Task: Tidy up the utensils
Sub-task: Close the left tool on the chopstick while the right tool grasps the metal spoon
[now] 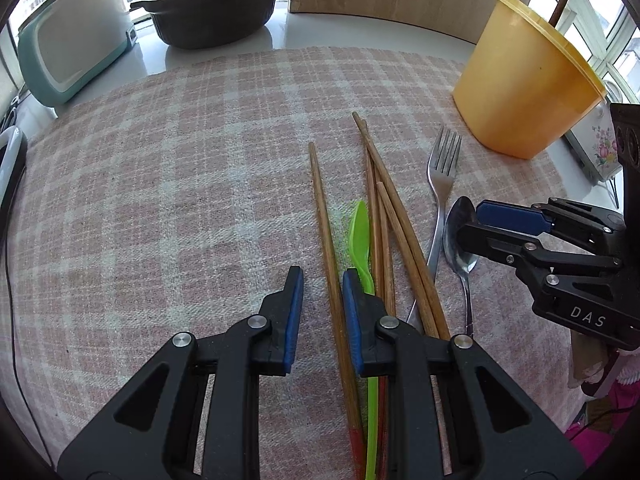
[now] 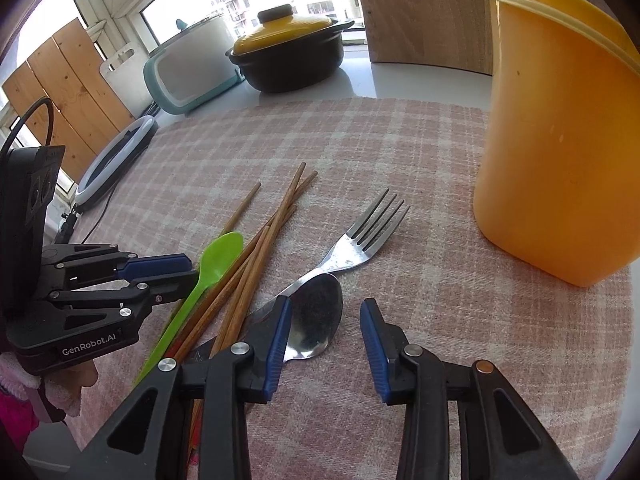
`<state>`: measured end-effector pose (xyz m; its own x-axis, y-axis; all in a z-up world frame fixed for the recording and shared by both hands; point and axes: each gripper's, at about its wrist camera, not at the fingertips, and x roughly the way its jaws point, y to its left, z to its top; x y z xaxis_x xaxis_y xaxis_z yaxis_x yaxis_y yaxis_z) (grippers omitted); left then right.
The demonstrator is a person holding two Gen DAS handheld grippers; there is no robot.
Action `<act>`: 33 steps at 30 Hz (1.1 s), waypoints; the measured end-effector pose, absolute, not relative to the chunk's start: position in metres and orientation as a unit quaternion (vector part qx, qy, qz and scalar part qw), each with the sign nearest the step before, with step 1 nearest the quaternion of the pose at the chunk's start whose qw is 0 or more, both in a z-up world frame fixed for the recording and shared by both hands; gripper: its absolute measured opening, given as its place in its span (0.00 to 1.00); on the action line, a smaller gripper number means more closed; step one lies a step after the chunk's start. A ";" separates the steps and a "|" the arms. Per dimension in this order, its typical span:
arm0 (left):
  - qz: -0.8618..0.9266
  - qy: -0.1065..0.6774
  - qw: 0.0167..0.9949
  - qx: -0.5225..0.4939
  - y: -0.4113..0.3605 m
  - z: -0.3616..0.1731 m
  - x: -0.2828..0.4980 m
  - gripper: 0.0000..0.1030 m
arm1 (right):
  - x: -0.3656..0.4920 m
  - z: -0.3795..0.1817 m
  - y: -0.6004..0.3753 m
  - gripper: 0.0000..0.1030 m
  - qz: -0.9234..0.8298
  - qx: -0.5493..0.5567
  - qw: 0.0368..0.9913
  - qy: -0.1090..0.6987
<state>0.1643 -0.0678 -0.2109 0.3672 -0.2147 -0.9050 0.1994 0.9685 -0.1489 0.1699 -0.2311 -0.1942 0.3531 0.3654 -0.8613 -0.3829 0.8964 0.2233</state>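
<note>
Pink and white checks are covering the cloth (image 1: 160, 200) where all the work is happening; far at the back left a pale blue cooker (image 1: 68, 40) and a black pot with a yellow lid (image 1: 212, 4) are sitting by the window, out of the way.

The left gripper (image 1: 322, 316) is hanging low over the cloth with its fingers spread apart; one wooden chopstick (image 1: 326, 232) is lying in the gap between them, but they are not squeezing it; I think it is getting ready to pick that one up.

Just to the right, the green plastic spoon (image 1: 360, 236) is lying beside the other chopsticks (image 1: 384, 208), which are piled in a loose bunch and crossing each other; next the metal fork (image 1: 442, 176) is lying flat with its handle tucked under the bunch; then the metal spoon (image 2: 316, 316) is lying touching the fork.

The right gripper (image 2: 324, 344) is waiting over the metal spoon's bowl with its fingers wide apart, holding nothing.

Far right, the yellow tub (image 2: 552, 160) is standing upright on the cloth; one brown stick is poking out of its top, though I cannot see inside it.

So the tidying is only starting, it seems; every spoon, fork and chopstick on the cloth is still needing to go in the tub.
</note>
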 end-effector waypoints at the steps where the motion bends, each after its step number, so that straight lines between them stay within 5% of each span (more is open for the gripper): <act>1: -0.125 0.549 0.827 -0.005 -0.068 -0.211 0.166 0.19 | 0.170 -0.195 -0.231 0.36 0.228 -0.007 0.822 0.522; 7: -0.119 0.549 0.827 -0.008 -0.067 -0.213 0.179 0.08 | 0.174 -0.197 -0.227 0.33 0.230 -0.007 0.821 0.522; 20: -0.120 0.549 0.825 -0.051 -0.052 -0.213 0.181 0.04 | 0.175 -0.191 -0.223 0.01 0.234 -0.007 0.822 0.519; 33: -0.111 0.523 0.839 -0.105 -0.019 -0.183 0.157 0.04 | 0.160 -0.171 -0.220 0.00 0.243 -0.013 0.832 0.499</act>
